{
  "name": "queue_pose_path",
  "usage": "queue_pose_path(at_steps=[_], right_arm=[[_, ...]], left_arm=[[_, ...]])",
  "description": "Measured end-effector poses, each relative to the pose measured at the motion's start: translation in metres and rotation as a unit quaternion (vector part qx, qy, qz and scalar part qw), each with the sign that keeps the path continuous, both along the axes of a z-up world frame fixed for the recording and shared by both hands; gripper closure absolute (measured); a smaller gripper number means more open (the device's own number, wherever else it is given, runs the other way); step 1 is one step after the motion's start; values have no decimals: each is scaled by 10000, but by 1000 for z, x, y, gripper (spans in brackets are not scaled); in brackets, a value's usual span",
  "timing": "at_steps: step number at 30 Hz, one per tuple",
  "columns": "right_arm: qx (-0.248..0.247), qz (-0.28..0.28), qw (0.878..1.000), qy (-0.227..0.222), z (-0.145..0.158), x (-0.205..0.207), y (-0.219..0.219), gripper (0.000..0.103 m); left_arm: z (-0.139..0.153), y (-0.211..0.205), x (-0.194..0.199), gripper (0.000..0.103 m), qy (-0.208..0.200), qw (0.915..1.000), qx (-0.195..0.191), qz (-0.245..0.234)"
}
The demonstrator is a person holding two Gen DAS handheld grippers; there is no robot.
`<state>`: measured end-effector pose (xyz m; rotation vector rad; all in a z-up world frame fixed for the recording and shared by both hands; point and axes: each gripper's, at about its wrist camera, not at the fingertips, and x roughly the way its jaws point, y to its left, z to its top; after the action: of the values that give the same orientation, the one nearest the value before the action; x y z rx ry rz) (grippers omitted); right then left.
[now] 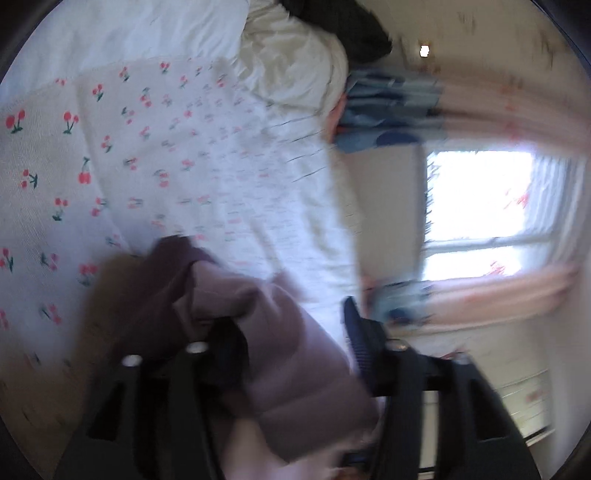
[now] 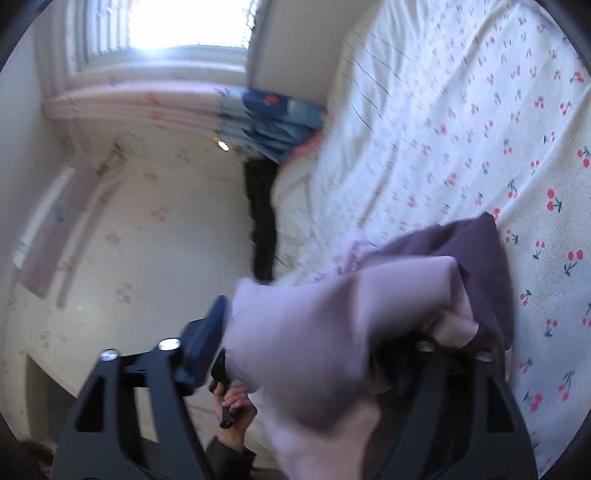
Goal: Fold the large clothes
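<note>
A mauve garment (image 1: 295, 387) with a darker purple part (image 1: 155, 295) lies bunched on the cherry-print bed sheet (image 1: 166, 147). In the left wrist view my left gripper (image 1: 291, 325) has its jaws apart, and the cloth lies loosely between them and over the left finger (image 1: 229, 354). The right wrist view shows the same garment (image 2: 314, 350) piled across my right gripper (image 2: 328, 321). Its jaws stand wide, the left finger (image 2: 210, 332) is bare, and cloth covers the other finger. The pads press on nothing that I can see.
A white duvet (image 1: 288, 66) with dark clothing (image 1: 354, 26) on it lies at the bed's far end. A stack of blue fabric (image 2: 269, 114) sits by the bed's edge below a bright window (image 2: 177, 22). A person's hand (image 2: 232, 402) grips a handle below.
</note>
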<state>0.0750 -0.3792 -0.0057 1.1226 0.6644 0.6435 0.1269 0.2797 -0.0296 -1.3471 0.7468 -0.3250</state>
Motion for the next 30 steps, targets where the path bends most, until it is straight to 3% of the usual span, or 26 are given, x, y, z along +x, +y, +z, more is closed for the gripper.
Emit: queue_pose_path(at_steps=[2, 5, 6, 7, 9, 12, 14, 16, 17, 19, 20, 23, 24, 26, 29, 30], right_arm=[[-48, -323, 9993, -175, 12, -13, -8, 9], [-245, -340, 9986, -322, 27, -31, -9, 9], [-595, -243, 9973, -353, 35, -40, -2, 9], [-1019, -125, 9940, -388, 42, -47, 7, 8], [-2111, 204, 9762, -459, 54, -60, 36, 8], [-3087, 500, 9484, -527, 53, -67, 69, 8], [-3727, 557, 9251, -465, 42, -59, 93, 8], [-4416, 500, 8953, -285, 19, -37, 116, 8], [-4625, 425, 8852, -266, 9, -29, 125, 8], [-4948, 279, 8683, -210, -6, -8, 137, 8], [-5064, 236, 8619, -115, -10, 5, 142, 8], [-5140, 170, 8575, 142, -18, 44, 143, 8], [-5183, 172, 8547, 231, -21, 56, 142, 8], [-5195, 221, 8530, 448, -34, 84, 137, 6], [-4955, 197, 8651, 754, -49, 117, 125, 6], [-5003, 177, 8619, 802, -47, 118, 125, 6]], left_arm=[[25, 3, -12, 35, -177, 9993, -309, 119], [55, 2, -30, 25, -617, 9957, -637, 261], [65, 0, -36, 22, -807, 9946, -535, 377], [81, -3, -47, 11, -1007, 9935, -142, 506], [109, -20, -62, 8, -1380, 9859, 838, 430], [133, -78, -75, 8, -1922, 9534, 2270, -498], [124, -139, -74, 8, -1954, 9093, 3412, -1360], [98, -175, -62, 8, -1741, 8860, 3874, -1860], [85, -184, -55, 8, -1585, 8824, 3976, -1951], [51, -192, -24, 9, -1029, 8822, 4209, -1843], [39, -188, -9, 11, -837, 8866, 4216, -1708], [23, -168, 25, 13, -496, 9043, 4048, -1260], [20, -165, 34, 13, -432, 9065, 4032, -1176], [13, -162, 54, 13, -311, 9034, 4137, -1085], [-9, -162, 78, 13, 55, 9029, 4150, -1117], [-11, -166, 83, 13, 176, 8958, 4294, -1137]])
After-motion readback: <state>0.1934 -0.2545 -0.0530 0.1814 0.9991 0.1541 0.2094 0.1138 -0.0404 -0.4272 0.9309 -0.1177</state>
